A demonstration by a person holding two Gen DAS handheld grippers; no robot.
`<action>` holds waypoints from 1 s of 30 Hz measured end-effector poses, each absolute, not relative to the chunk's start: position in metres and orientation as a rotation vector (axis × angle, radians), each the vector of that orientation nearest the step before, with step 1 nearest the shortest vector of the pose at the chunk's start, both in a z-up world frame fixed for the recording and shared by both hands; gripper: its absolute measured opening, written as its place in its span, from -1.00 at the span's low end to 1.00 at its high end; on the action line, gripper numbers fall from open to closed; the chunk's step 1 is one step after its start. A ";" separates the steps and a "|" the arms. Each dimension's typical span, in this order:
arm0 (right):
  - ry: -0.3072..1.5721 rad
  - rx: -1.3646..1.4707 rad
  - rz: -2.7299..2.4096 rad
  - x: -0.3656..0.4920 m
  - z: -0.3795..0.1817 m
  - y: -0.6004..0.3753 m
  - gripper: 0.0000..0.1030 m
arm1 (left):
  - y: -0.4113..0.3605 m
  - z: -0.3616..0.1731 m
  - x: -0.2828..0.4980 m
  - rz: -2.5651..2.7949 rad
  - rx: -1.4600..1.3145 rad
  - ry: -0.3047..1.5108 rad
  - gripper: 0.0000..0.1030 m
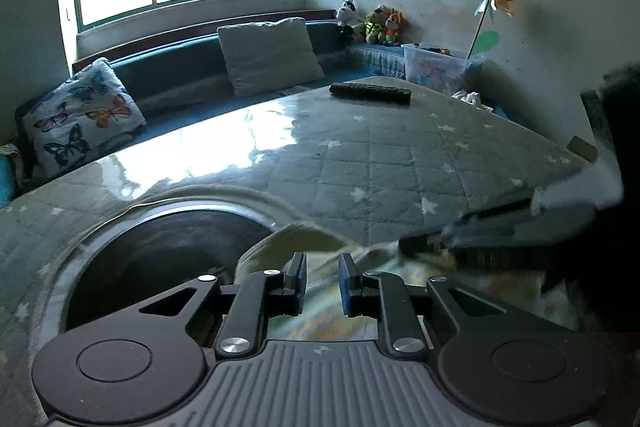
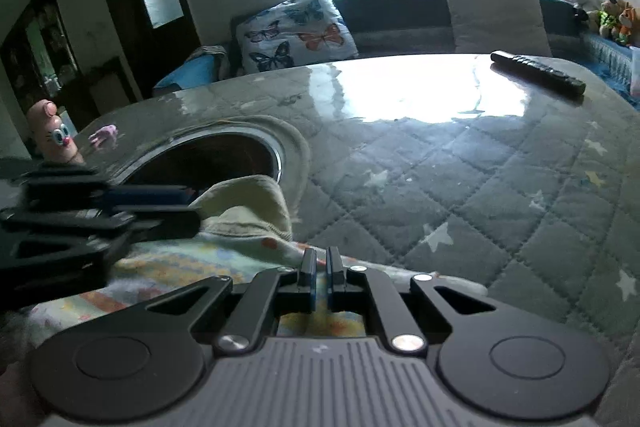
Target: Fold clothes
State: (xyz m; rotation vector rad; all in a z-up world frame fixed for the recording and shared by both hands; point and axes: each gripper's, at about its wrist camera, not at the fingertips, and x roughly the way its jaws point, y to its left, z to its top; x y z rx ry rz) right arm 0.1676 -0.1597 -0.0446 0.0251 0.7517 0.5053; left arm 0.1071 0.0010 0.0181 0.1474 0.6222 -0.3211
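pale patterned garment [image 2: 224, 223] lay bunched at the near edge of the quilted tabletop [image 2: 460, 195], just beside a round dark opening [image 2: 208, 159]. left gripper [image 1: 322, 281] narrowly parted over the cloth, grip unclear. right gripper [image 2: 319, 281] nearly closed, pinching its edge. remote control [image 1: 370, 93] sat far back.
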 end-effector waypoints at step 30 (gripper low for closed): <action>0.669 -0.170 0.702 0.098 -0.034 -0.106 -0.27 | 0.043 -0.004 0.036 -0.201 0.083 0.665 -0.32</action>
